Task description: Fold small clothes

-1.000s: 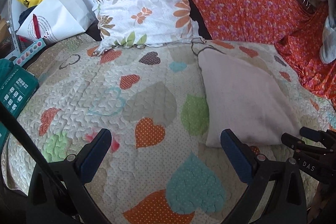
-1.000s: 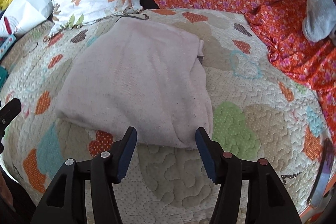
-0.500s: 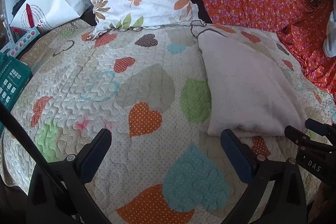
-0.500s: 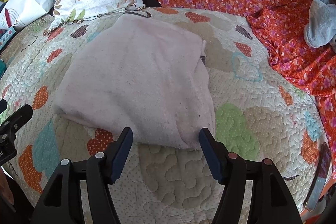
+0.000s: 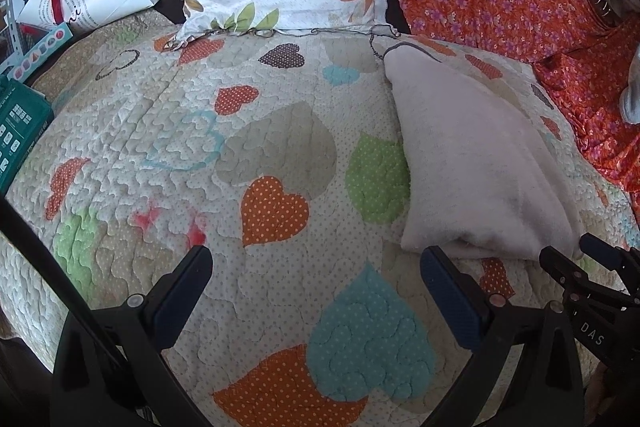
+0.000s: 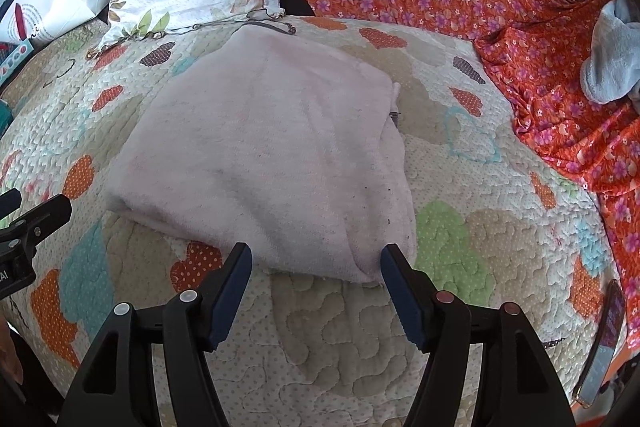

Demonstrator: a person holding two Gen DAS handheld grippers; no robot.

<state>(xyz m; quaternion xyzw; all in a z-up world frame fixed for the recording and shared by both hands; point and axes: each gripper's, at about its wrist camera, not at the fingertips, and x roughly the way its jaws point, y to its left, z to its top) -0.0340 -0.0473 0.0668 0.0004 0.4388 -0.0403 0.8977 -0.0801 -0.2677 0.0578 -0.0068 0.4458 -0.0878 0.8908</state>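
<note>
Right wrist view: right tool (image 6: pixel 316 263) jaws, just widened, straddle the near folded edge of the pale pink cloth (image 6: pixel 264 155) on the heart-patterned quilt (image 6: pixel 472 239), apparently to pinch it; left tool (image 5: pixel 316 267) gapes wide, empty, cloth off its right finger.

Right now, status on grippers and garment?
Left gripper open, empty. Right gripper open, jaws just widened, at near edge of pink folded cloth. Cloth flat on quilt. Nothing obstructing.
</note>
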